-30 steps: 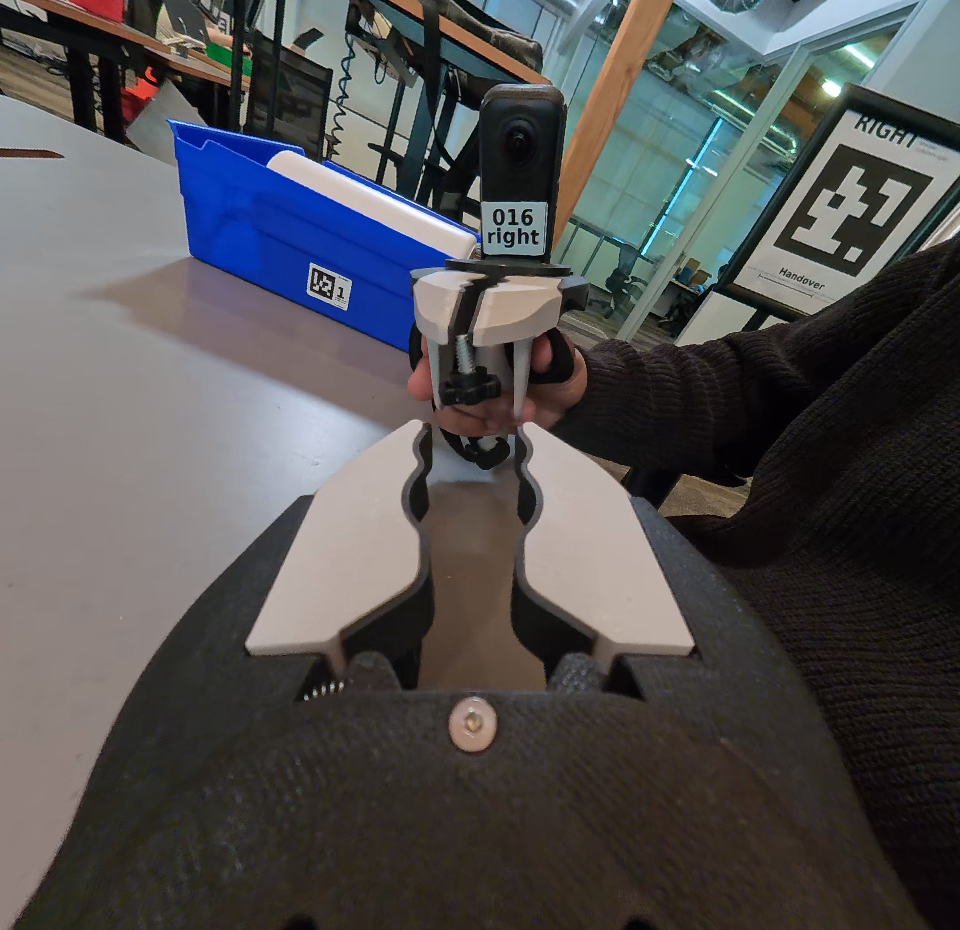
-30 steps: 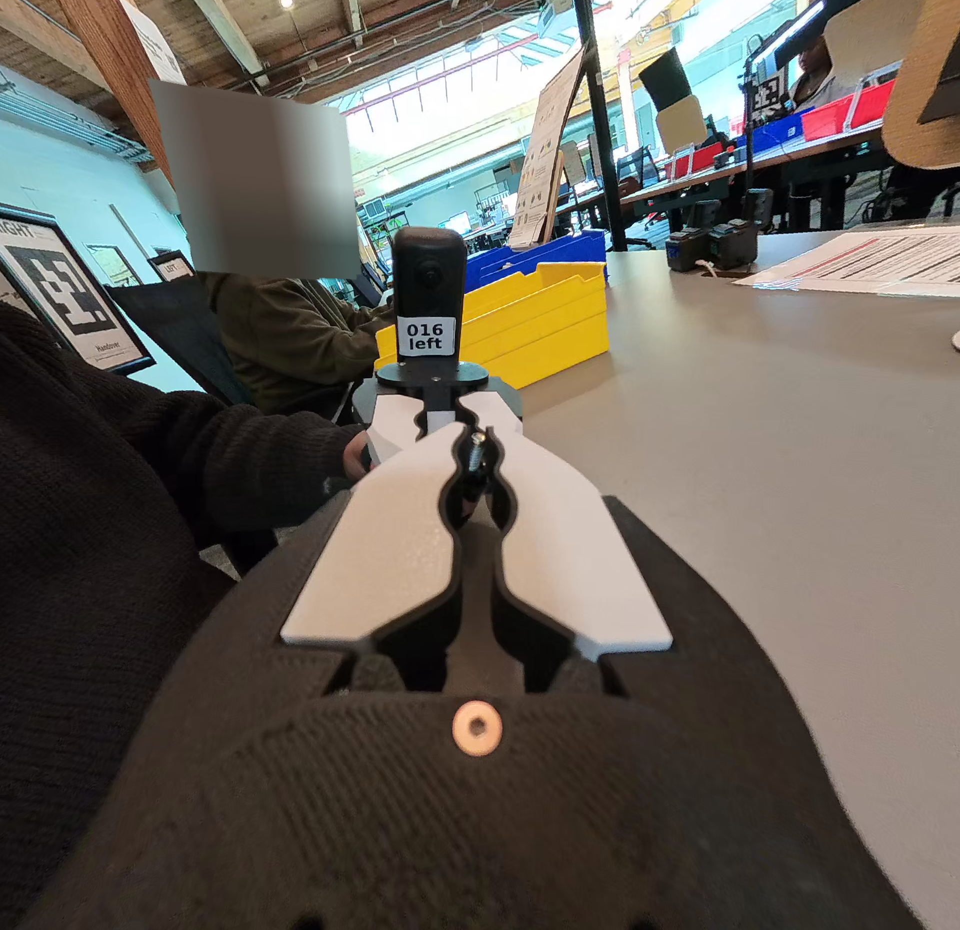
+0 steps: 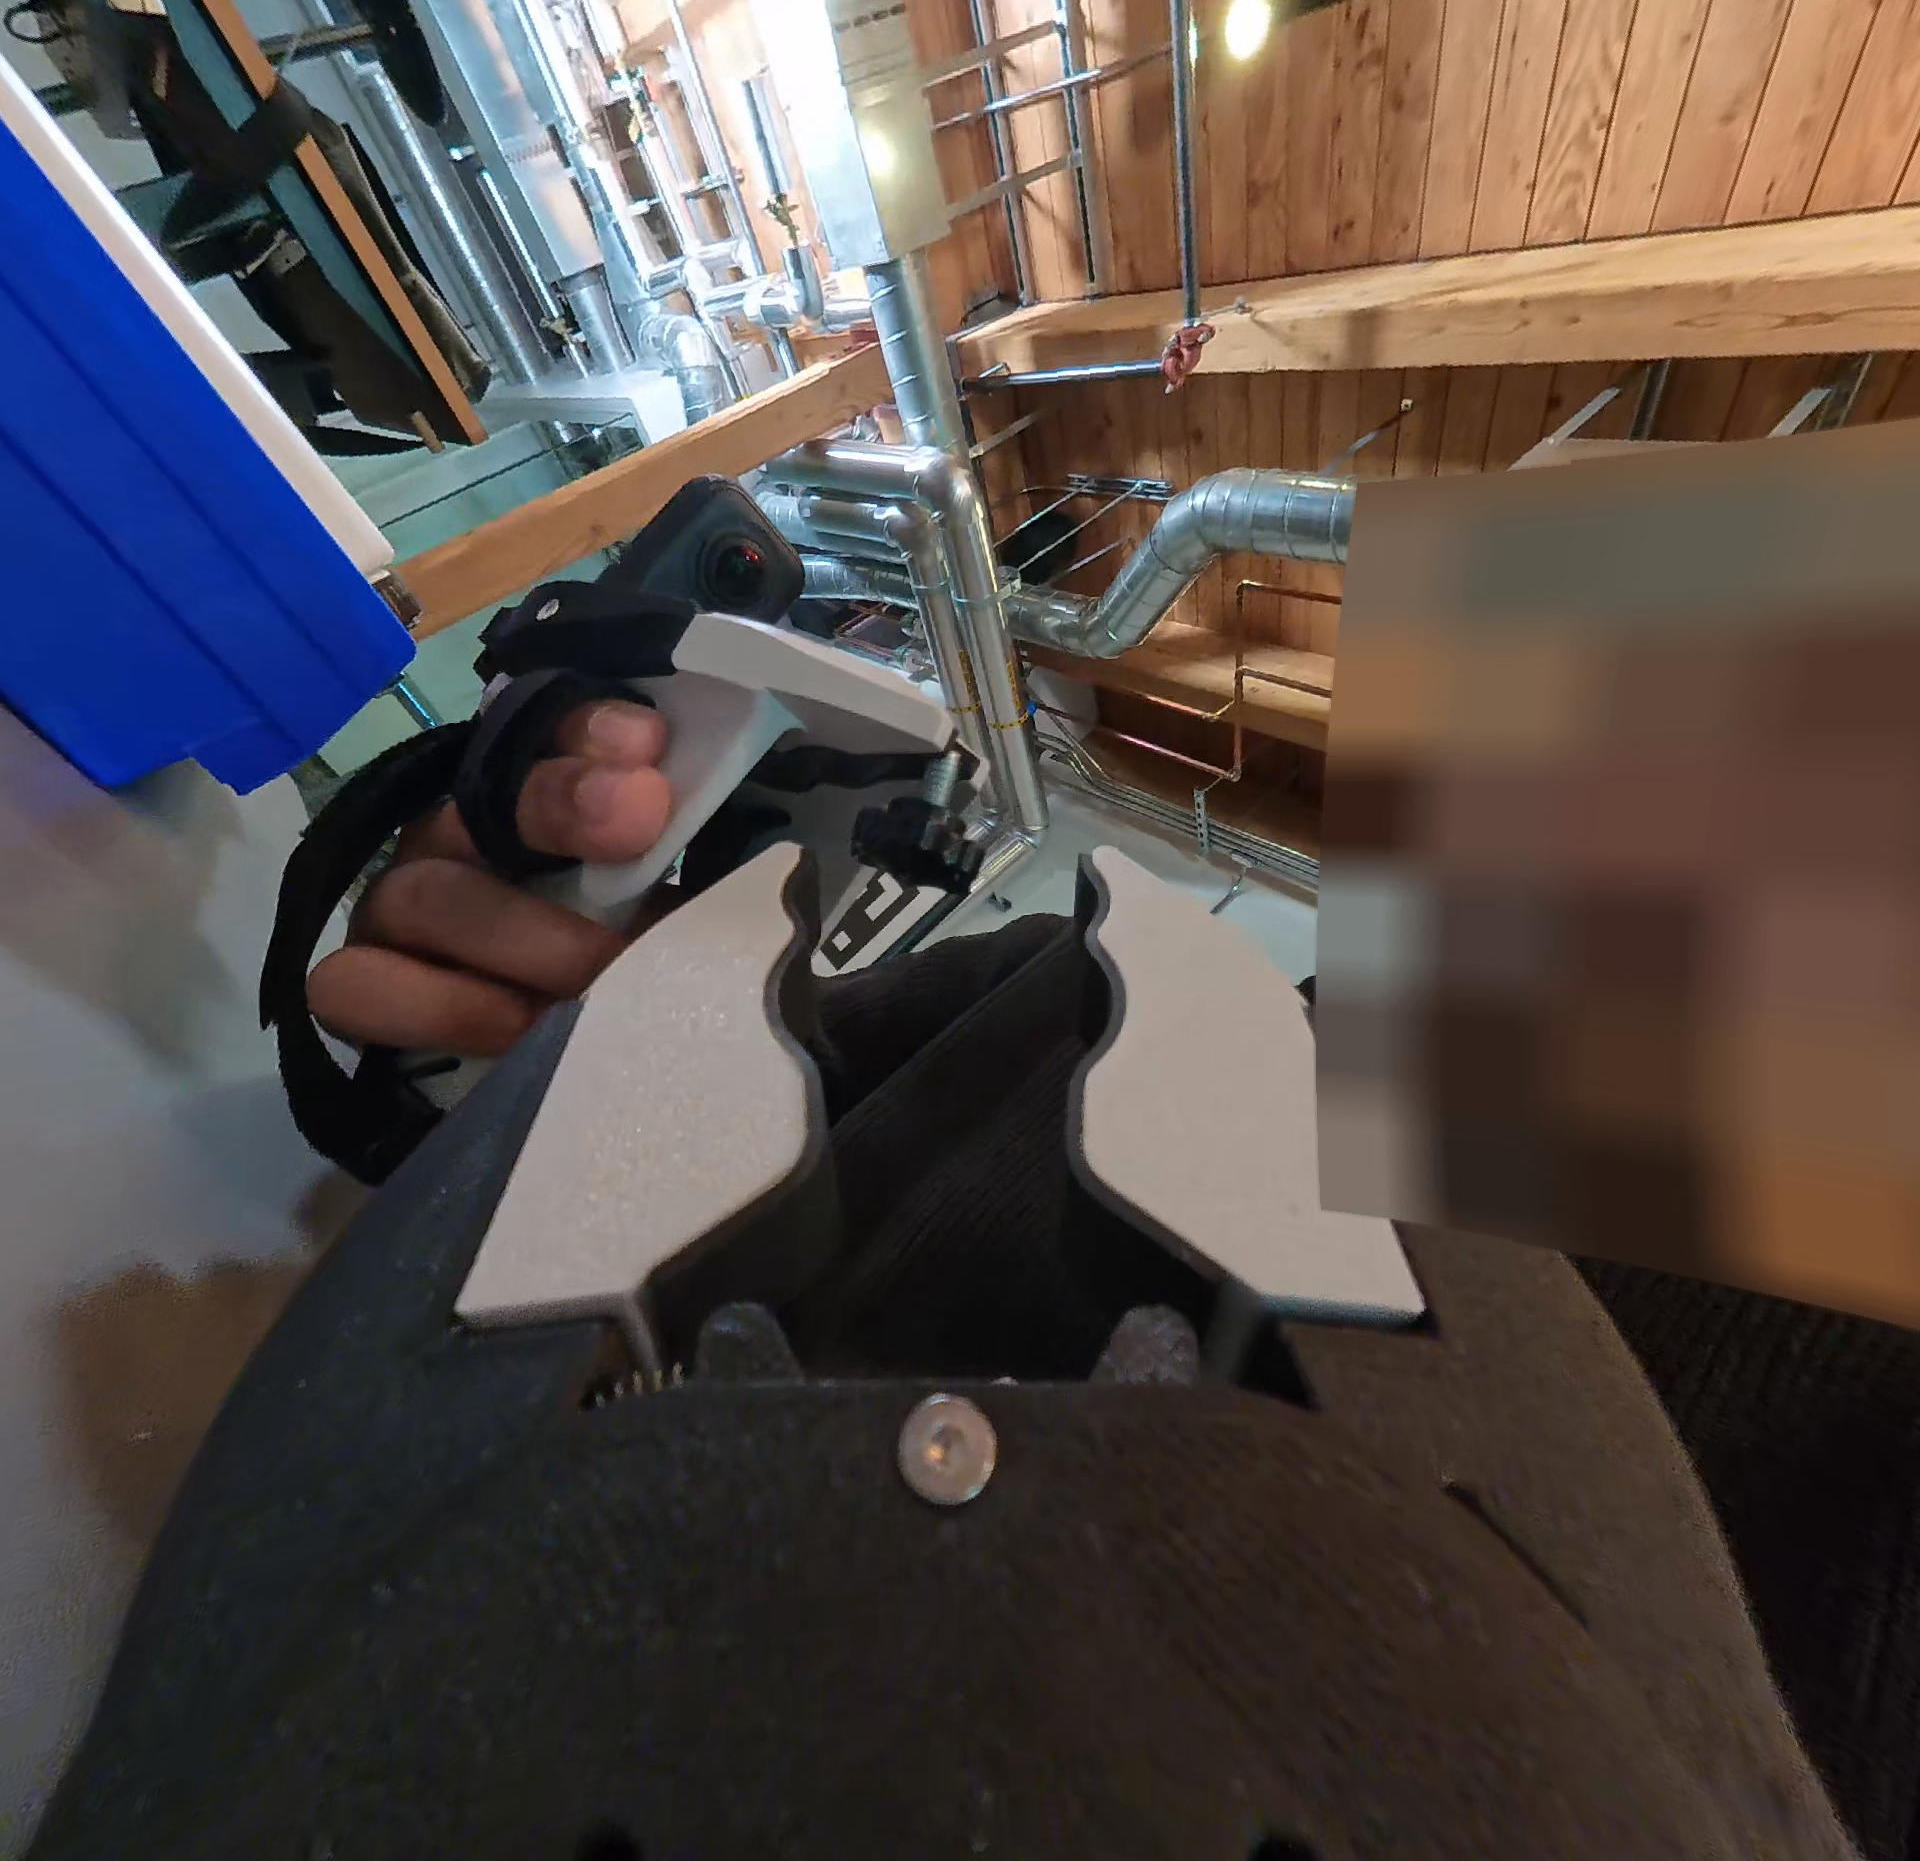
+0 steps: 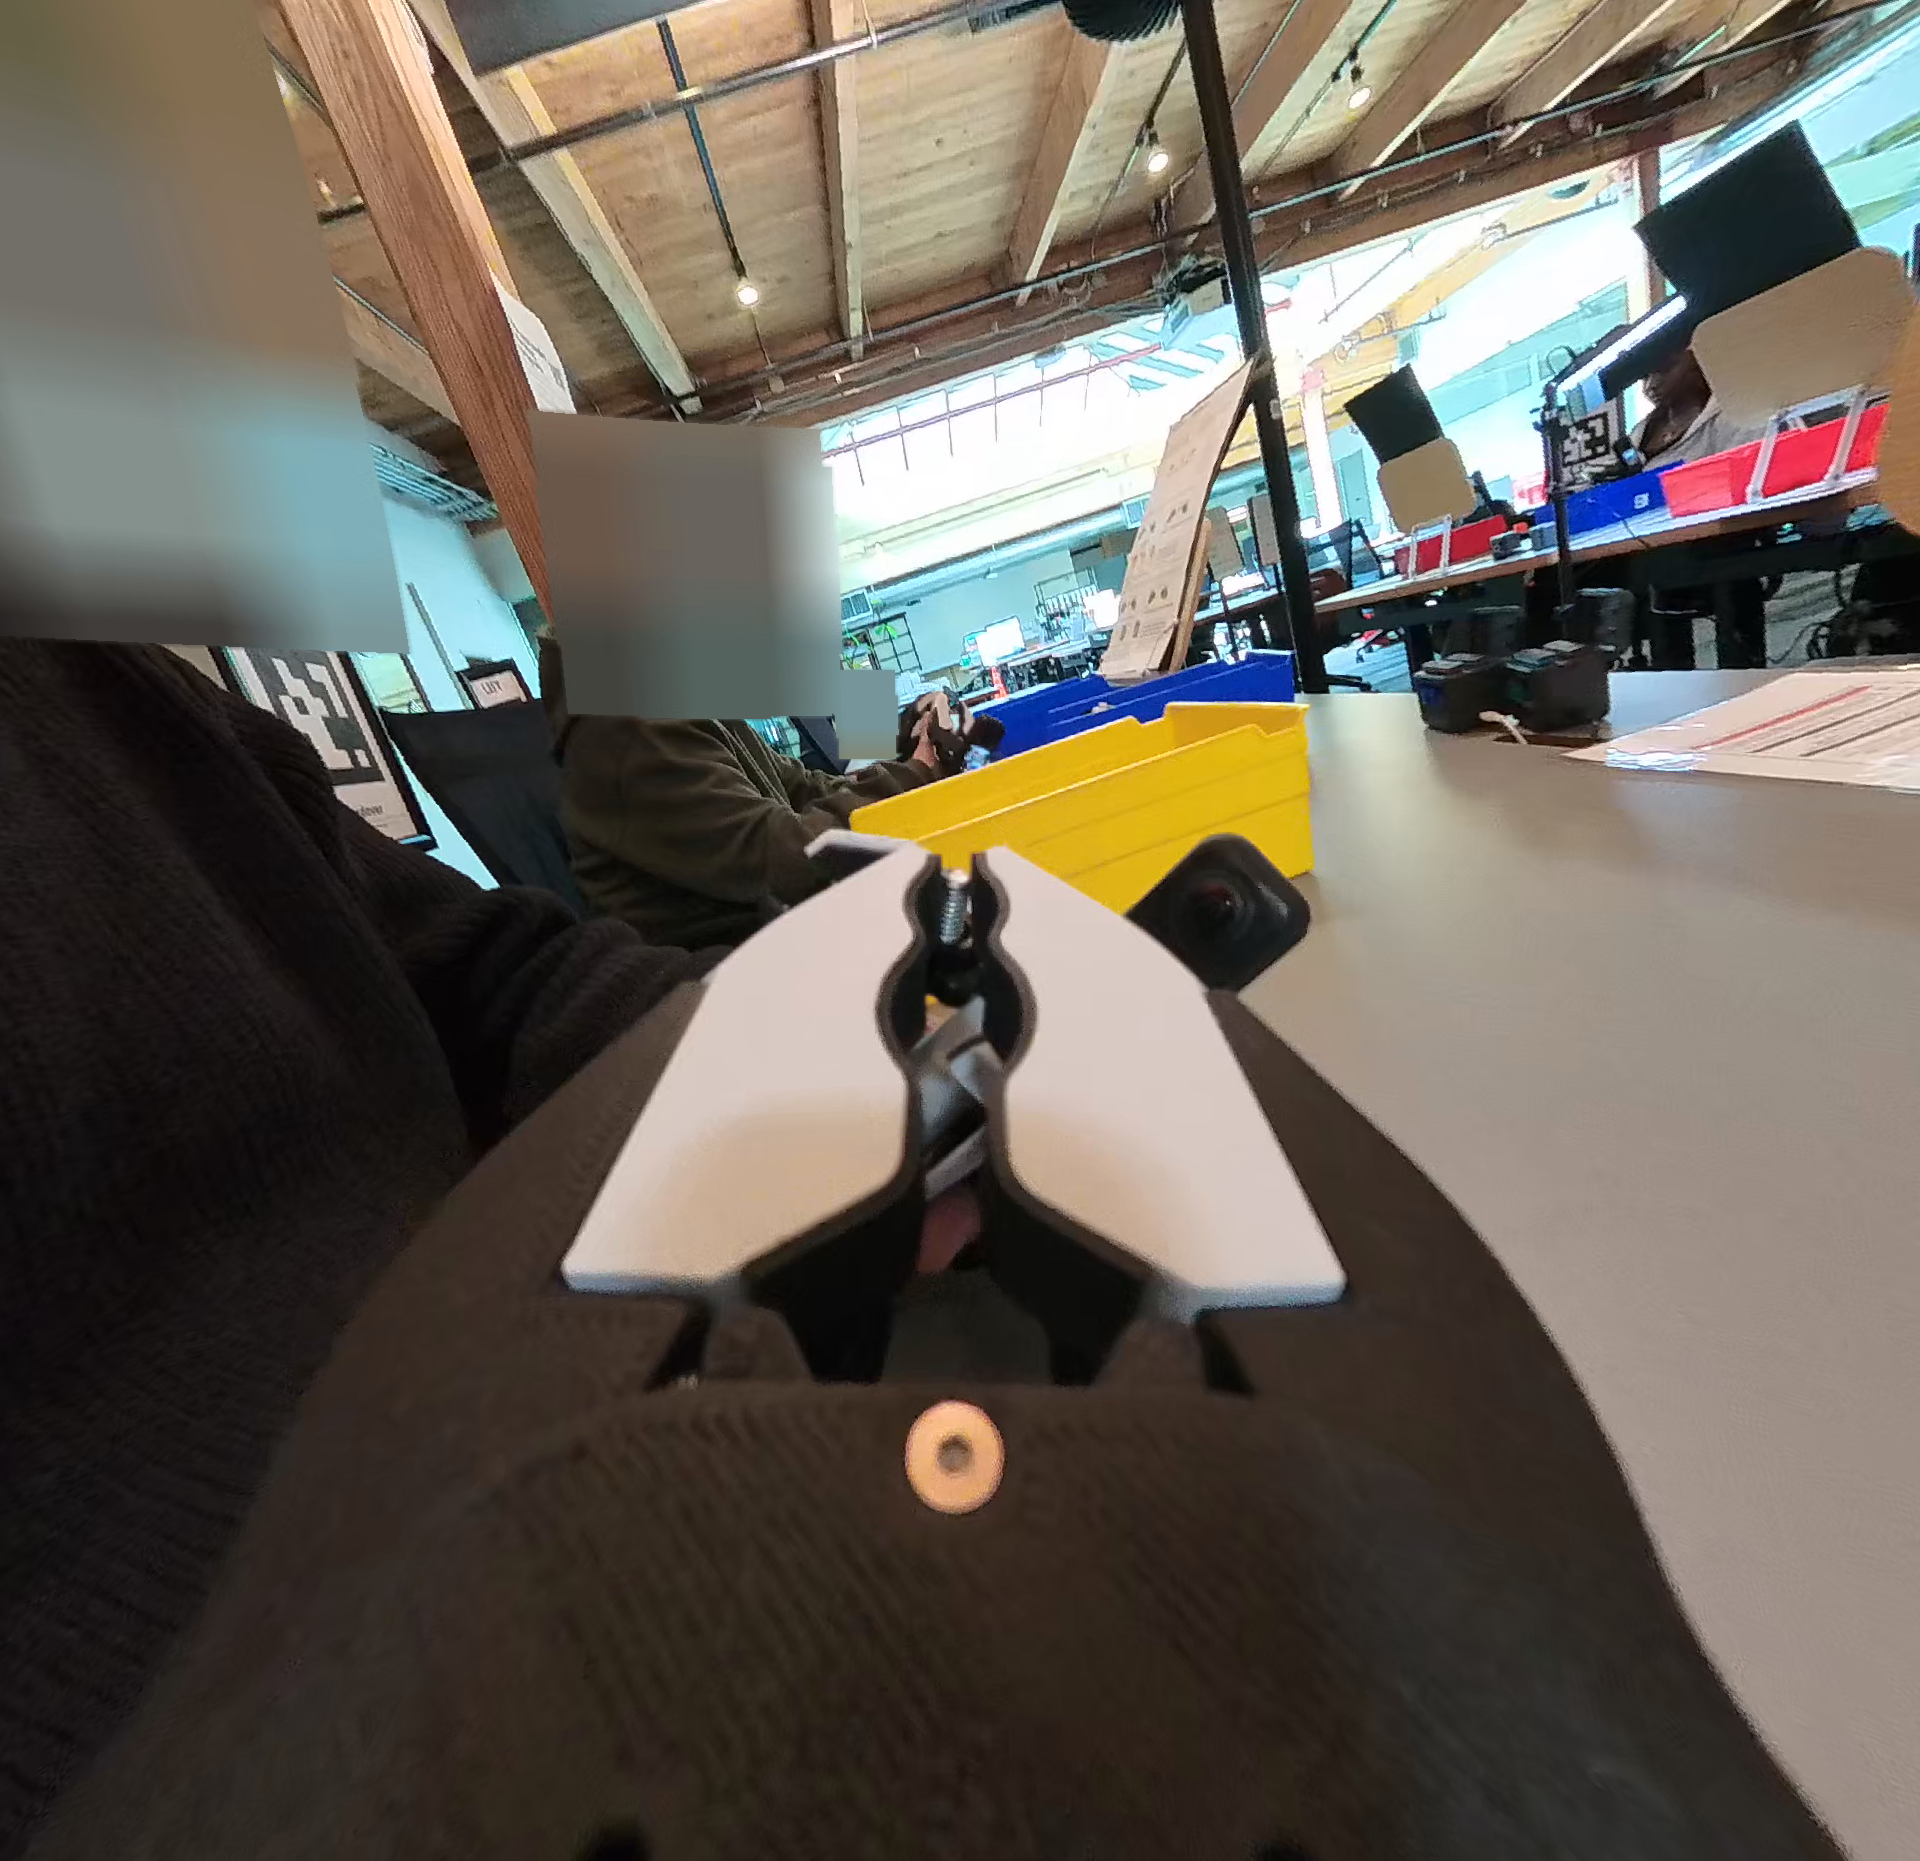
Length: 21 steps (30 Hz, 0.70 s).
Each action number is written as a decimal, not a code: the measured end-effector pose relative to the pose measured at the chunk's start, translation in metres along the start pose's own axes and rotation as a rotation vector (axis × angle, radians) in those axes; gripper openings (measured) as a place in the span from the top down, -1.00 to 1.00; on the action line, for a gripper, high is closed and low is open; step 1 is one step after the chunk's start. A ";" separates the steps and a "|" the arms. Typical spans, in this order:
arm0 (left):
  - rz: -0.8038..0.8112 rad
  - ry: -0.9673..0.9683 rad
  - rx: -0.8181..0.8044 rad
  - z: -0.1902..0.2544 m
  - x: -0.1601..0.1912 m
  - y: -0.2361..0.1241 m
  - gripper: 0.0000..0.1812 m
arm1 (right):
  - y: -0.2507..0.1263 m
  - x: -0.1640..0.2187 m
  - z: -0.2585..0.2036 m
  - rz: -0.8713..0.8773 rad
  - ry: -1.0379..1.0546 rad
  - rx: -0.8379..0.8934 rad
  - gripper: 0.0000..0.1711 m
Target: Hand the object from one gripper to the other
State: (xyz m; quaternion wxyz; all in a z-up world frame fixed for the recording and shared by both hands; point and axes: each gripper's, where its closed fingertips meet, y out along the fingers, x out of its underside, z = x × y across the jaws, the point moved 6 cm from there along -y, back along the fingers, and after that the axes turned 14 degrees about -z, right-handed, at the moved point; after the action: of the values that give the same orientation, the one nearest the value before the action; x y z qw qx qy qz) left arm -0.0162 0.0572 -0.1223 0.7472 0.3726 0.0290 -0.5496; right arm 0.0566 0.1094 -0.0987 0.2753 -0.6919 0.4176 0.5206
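Note:
The object is a small bolt with a silver thread and a black knob (image 4: 954, 912). My right gripper (image 4: 954, 881) is shut on it, with the thread poking out past the fingertips. In the left wrist view the right gripper (image 3: 951, 762) comes in from the left, tilted, with a hand around it, and the bolt (image 3: 914, 843) hangs at its tip. My left gripper (image 3: 940, 876) is open and empty, its fingertips just below and either side of the bolt, not touching it. The left gripper's camera (image 4: 1216, 918) shows beyond my right fingers.
A blue bin (image 3: 156, 564) stands at the left on the grey table (image 4: 1558, 980). A yellow bin (image 4: 1122, 803) and a blue bin (image 4: 1143, 689) stand farther off, with papers (image 4: 1787, 731) and black devices (image 4: 1507, 689). A seated person (image 4: 686, 814) is behind.
The left gripper has opened wider and tipped upward, so its view now faces the ceiling. The right gripper has tilted over and still holds the bolt, now at the left fingertips.

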 end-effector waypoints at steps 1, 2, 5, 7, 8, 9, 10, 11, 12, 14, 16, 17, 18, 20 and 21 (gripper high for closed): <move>-0.003 0.012 -0.003 0.001 0.000 0.000 0.49 | 0.001 0.001 0.000 -0.005 -0.002 0.002 0.94; -0.006 0.021 -0.003 0.002 0.000 0.000 0.51 | 0.001 0.001 0.002 -0.007 -0.002 0.006 0.94; -0.007 0.036 -0.012 0.002 -0.001 -0.002 0.52 | 0.000 0.001 0.002 -0.013 -0.006 0.017 0.94; -0.002 0.043 -0.018 0.003 -0.002 -0.003 0.53 | -0.002 0.000 0.003 -0.012 -0.007 0.024 0.94; -0.002 0.046 -0.021 0.003 -0.003 -0.003 0.54 | -0.003 0.000 0.004 -0.010 -0.005 0.025 0.94; -0.001 0.051 -0.024 0.003 -0.003 -0.004 0.56 | -0.004 -0.001 0.004 -0.008 -0.003 0.027 0.94; 0.001 0.055 -0.028 0.003 -0.003 -0.004 0.56 | -0.004 -0.001 0.004 -0.008 -0.003 0.028 0.94; 0.001 0.057 -0.032 0.003 -0.003 -0.005 0.56 | -0.005 -0.001 0.004 -0.011 -0.004 0.029 0.94; 0.004 0.059 -0.036 0.003 -0.004 -0.005 0.57 | -0.005 -0.001 0.005 -0.014 -0.006 0.031 0.94; 0.010 0.061 -0.045 0.002 -0.005 -0.007 0.60 | -0.004 -0.001 0.005 -0.023 -0.013 0.033 0.94; 0.006 0.065 -0.064 0.002 -0.004 -0.008 0.65 | -0.004 0.000 0.004 -0.035 -0.019 0.034 0.94; -0.002 0.069 -0.077 0.001 -0.004 -0.009 0.69 | -0.003 0.000 0.003 -0.040 -0.023 0.033 0.94; -0.008 0.072 -0.088 0.000 -0.004 -0.009 0.75 | -0.003 0.000 0.002 -0.043 -0.026 0.031 0.94; -0.005 0.071 -0.092 0.000 -0.004 -0.010 0.75 | -0.002 -0.001 0.003 -0.044 -0.024 0.033 0.94; -0.005 0.069 -0.095 0.000 -0.004 -0.010 0.75 | -0.003 0.000 0.003 -0.047 -0.022 0.035 0.94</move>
State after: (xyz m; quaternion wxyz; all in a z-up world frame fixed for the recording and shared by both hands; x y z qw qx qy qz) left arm -0.0265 0.0595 -0.1259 0.7611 0.3556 0.0818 -0.5363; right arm 0.0575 0.1138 -0.0996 0.3039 -0.6909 0.4073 0.5142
